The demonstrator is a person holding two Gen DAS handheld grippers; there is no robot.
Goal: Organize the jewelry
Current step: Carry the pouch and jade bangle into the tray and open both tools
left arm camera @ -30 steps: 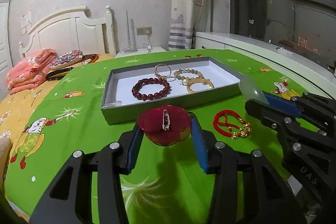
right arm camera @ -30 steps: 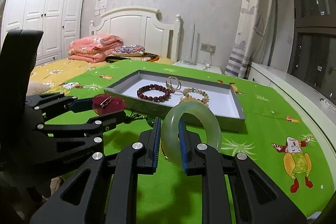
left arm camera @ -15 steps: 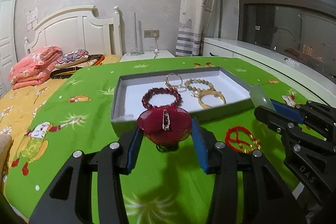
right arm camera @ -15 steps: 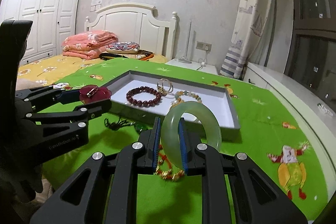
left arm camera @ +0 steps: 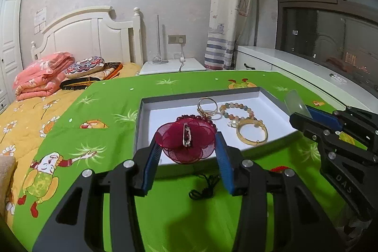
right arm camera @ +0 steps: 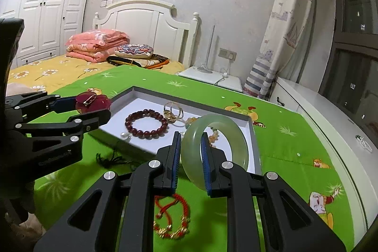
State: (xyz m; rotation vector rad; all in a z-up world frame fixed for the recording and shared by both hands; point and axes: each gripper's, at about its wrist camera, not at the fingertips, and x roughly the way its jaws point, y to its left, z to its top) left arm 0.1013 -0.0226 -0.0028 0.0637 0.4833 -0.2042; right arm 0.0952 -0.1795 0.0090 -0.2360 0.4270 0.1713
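My left gripper [left arm camera: 186,145] is shut on a dark red flower brooch [left arm camera: 187,142], held above the near left part of the grey tray [left arm camera: 139,115]. My right gripper [right arm camera: 191,150] is shut on a pale green jade bangle [right arm camera: 215,145], over the tray's near right corner [right arm camera: 256,167]. Inside the tray lie a dark red bead bracelet [right arm camera: 146,124], gold rings [left arm camera: 208,105], a pastel bead bracelet [left arm camera: 236,108] and a gold bangle [left arm camera: 252,134]. A red cord bracelet [right arm camera: 172,216] and a black cord [right arm camera: 108,158] lie on the green cloth in front of the tray.
The green cartoon-print cloth [left arm camera: 94,134] covers the work surface beside a yellow bedspread [left arm camera: 21,115]. Folded pink bedding [right arm camera: 96,44] and a pillow sit by the white headboard. A white nightstand [left arm camera: 172,65] and a white window ledge [left arm camera: 295,67] stand behind.
Both grippers have moved forward and up towards the tray with their loads. The brooch and the bangle now hang over the tray's near edge instead of over the cloth in front of it.
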